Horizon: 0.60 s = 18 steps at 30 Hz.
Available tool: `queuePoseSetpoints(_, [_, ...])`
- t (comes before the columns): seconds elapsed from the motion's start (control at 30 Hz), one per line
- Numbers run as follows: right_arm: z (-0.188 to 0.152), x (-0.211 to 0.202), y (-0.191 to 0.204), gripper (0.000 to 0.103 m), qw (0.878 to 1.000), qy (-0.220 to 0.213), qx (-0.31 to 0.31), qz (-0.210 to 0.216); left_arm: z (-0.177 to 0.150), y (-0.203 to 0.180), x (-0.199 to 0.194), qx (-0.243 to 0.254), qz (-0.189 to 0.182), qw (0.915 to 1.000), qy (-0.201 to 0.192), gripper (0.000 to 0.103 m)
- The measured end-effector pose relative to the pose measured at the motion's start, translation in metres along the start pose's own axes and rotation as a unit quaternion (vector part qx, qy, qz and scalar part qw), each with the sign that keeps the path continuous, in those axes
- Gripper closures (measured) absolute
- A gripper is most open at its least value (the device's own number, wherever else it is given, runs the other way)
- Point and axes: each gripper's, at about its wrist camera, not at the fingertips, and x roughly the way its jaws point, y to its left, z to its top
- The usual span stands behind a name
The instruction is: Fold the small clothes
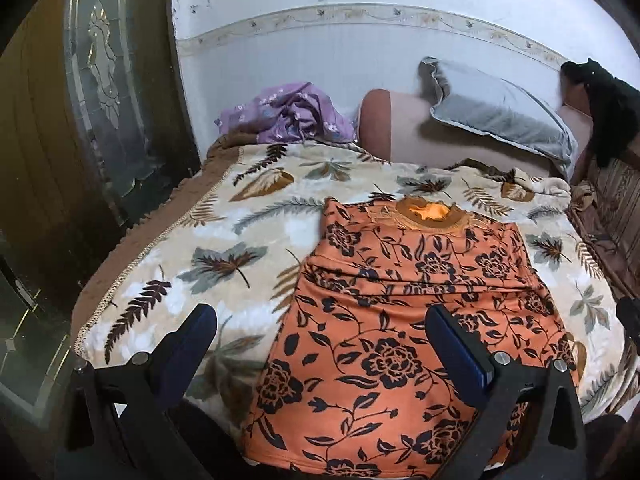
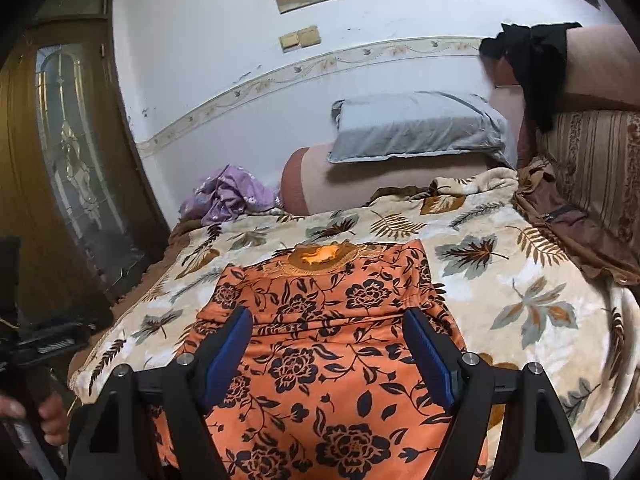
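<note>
An orange garment with a black flower print [image 1: 404,304] lies flat on the leaf-patterned blanket [image 1: 168,240], collar away from me, sides folded in. It also shows in the right wrist view [image 2: 320,344]. My left gripper [image 1: 320,324] is open and empty above the garment's near left part. My right gripper [image 2: 328,328] is open and empty above the garment's middle, fingers astride it. Whether either touches the cloth I cannot tell.
A crumpled purple cloth [image 1: 284,116] lies at the bed's far left. A grey pillow [image 1: 500,116] leans on a pink bolster [image 1: 400,132] by the wall. A wooden door [image 1: 80,100] stands left. A black garment [image 2: 528,68] hangs over furniture at right.
</note>
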Motion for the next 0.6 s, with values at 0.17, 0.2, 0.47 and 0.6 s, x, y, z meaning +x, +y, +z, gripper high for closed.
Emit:
queuePoseSetpoints(0.17, [-0.006, 0.002, 0.008, 0.023, 1.000, 0.011, -0.006, 0.010, 0.000, -0.002, -0.007, 0.007, 0.005, 0.9998, -0.019, 0.000])
queuePoseSetpoints(0.2, [-0.007, 0.003, 0.008, 0.023, 1.000, 0.015, -0.004, 0.011, -0.001, -0.003, -0.007, 0.011, 0.008, 0.9997, -0.020, 0.000])
queuePoseSetpoints(0.47, [-0.020, 0.011, 0.009, 0.023, 0.999, 0.037, -0.004, 0.006, -0.001, -0.011, 0.004, 0.017, 0.001, 0.9998, -0.010, 0.000])
queuePoseSetpoints(0.6, [-0.023, 0.022, 0.009, 0.023, 0.999, 0.050, 0.002, 0.009, -0.004, -0.009, 0.011, 0.017, 0.005, 0.9998, -0.001, 0.000])
